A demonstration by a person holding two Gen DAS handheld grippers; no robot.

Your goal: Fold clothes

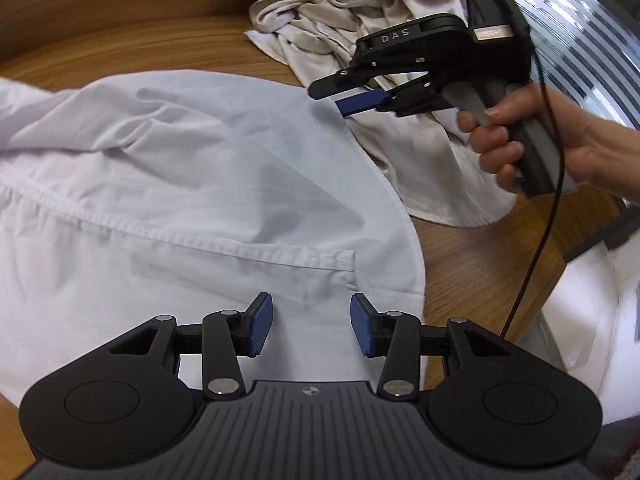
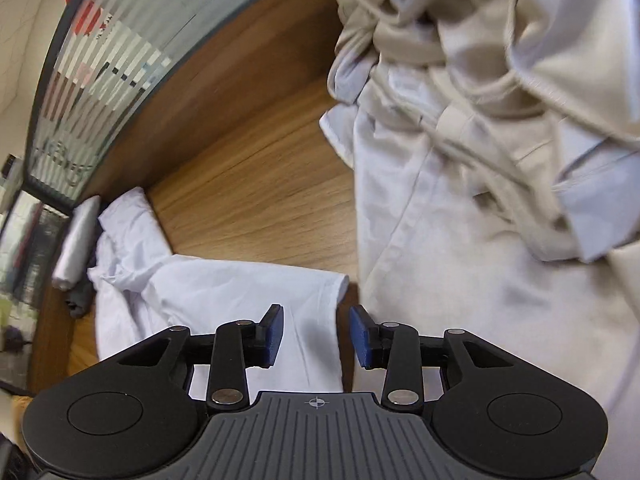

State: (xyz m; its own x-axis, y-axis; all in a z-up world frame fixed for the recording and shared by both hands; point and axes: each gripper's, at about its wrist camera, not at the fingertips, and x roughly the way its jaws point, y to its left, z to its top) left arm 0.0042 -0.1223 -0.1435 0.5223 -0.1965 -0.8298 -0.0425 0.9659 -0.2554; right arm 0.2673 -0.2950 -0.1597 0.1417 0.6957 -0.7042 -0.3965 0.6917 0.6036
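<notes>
A white shirt (image 1: 192, 168) lies spread on the wooden table (image 1: 132, 36), with a seam and its hem near my left gripper (image 1: 312, 324). That gripper hangs over the shirt's hem, open, nothing pinched between its blue pads. My right gripper (image 1: 332, 98), held by a hand (image 1: 516, 148), hovers above the shirt's far right edge, in front of a crumpled beige pile of clothes (image 1: 340, 12). In the right wrist view the right gripper (image 2: 316, 334) stands open over a corner of the white shirt (image 2: 224, 292), with the beige clothes (image 2: 480, 184) just to its right.
Bare table (image 2: 248, 152) shows between the shirt and a striped frosted glass partition (image 2: 100, 80). A rolled pale cloth on something dark (image 2: 76, 240) lies at the table's left edge. A black cable (image 1: 556, 184) hangs from the right gripper. A white object (image 1: 588, 320) sits beyond the table's right edge.
</notes>
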